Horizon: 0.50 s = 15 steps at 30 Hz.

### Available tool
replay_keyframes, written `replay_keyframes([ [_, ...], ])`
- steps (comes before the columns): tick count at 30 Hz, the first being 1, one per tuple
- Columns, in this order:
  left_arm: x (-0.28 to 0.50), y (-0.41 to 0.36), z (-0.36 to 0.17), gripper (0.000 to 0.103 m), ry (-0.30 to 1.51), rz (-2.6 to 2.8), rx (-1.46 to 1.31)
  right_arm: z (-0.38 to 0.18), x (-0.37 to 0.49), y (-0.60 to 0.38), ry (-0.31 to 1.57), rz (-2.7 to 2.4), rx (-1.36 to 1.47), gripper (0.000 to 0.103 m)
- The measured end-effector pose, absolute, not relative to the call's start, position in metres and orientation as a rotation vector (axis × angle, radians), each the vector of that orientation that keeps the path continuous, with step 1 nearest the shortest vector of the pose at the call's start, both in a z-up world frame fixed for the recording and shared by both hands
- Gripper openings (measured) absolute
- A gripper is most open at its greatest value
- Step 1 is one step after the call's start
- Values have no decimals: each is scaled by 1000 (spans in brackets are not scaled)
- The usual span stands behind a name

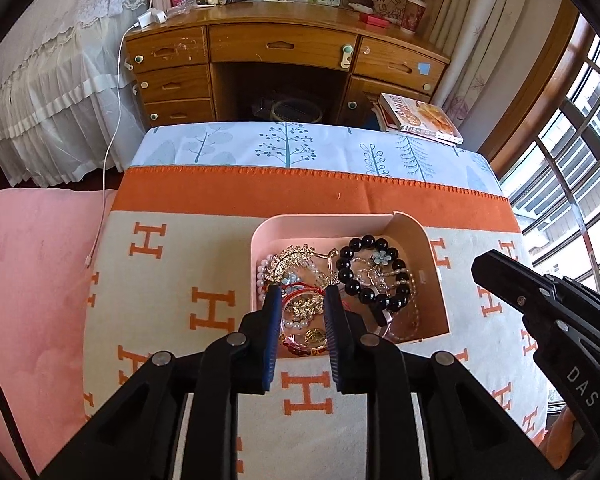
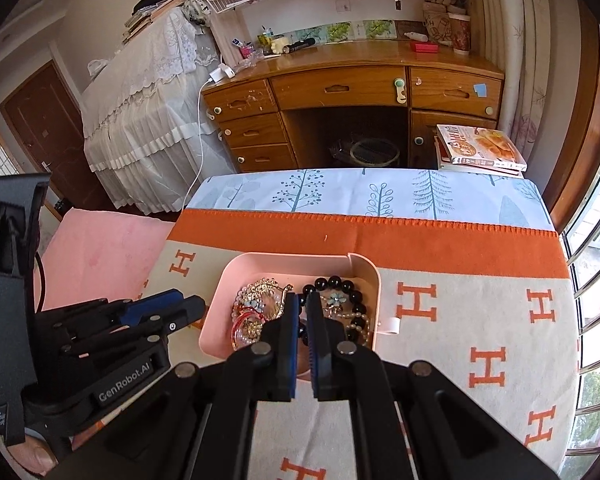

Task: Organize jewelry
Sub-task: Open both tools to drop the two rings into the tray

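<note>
Pink tray (image 1: 434, 258) on orange-and-cream blanket (image 1: 188, 256)

Both wrist views: close above pink tray (image 1: 404, 227), angled down, facing desk (image 1: 284, 44). Shared: tray (image 2: 292, 258), desk (image 2: 340, 88).

The jewelry tray (image 1: 420, 236) sits on the blanket (image 1: 172, 264), with the desk (image 1: 284, 44) off at 12 o'clock behind it. In the tray, the beaded bracelet (image 1: 364, 276) lies at 3 o'clock of the hair comb (image 1: 296, 256), with pearl strands (image 1: 296, 322) toward 6. Books (image 1: 420, 114) are stacked at 1 o'clock.
</note>
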State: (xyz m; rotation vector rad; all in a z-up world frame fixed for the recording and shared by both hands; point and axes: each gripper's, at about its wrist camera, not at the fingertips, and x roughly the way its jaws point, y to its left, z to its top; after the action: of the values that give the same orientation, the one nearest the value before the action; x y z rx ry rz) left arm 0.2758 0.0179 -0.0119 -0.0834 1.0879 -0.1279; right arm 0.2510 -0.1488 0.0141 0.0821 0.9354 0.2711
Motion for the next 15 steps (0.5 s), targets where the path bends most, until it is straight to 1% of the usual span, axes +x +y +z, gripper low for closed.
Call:
replay_keyframes([
  [2, 273, 21, -12, 23, 1092, -125, -89, 14, 247, -149, 934, 269, 73, 5],
  [3, 270, 22, -12, 29, 1091, -122, -90, 14, 245, -150, 933, 268, 71, 5],
  [4, 268, 23, -11, 39, 1088, -117, -90, 15, 242, -150, 932, 268, 70, 5],
  [5, 266, 24, -11, 46, 1083, -111, -89, 15, 239, -151, 931, 271, 70, 5],
  [6, 263, 25, -9, 56, 1075, -105, -88, 16, 236, -151, 929, 273, 69, 5],
  [7, 259, 27, -7, 61, 1064, -100, -88, 16, 233, -151, 928, 274, 68, 5],
  [11, 243, 29, -2, 63, 1052, -111, -94, 16, 218, -151, 920, 268, 48, 5],
  [12, 239, 29, -1, 66, 1050, -113, -94, 16, 214, -151, 919, 262, 39, 5],
  [13, 234, 29, 0, 73, 1046, -114, -92, 16, 209, -151, 917, 255, 29, 5],
  [14, 228, 29, 1, 77, 1039, -114, -89, 16, 204, -150, 915, 246, 17, 5],
  [15, 223, 29, 2, 84, 1028, -114, -86, 16, 199, -150, 911, 239, 6, 5],
])
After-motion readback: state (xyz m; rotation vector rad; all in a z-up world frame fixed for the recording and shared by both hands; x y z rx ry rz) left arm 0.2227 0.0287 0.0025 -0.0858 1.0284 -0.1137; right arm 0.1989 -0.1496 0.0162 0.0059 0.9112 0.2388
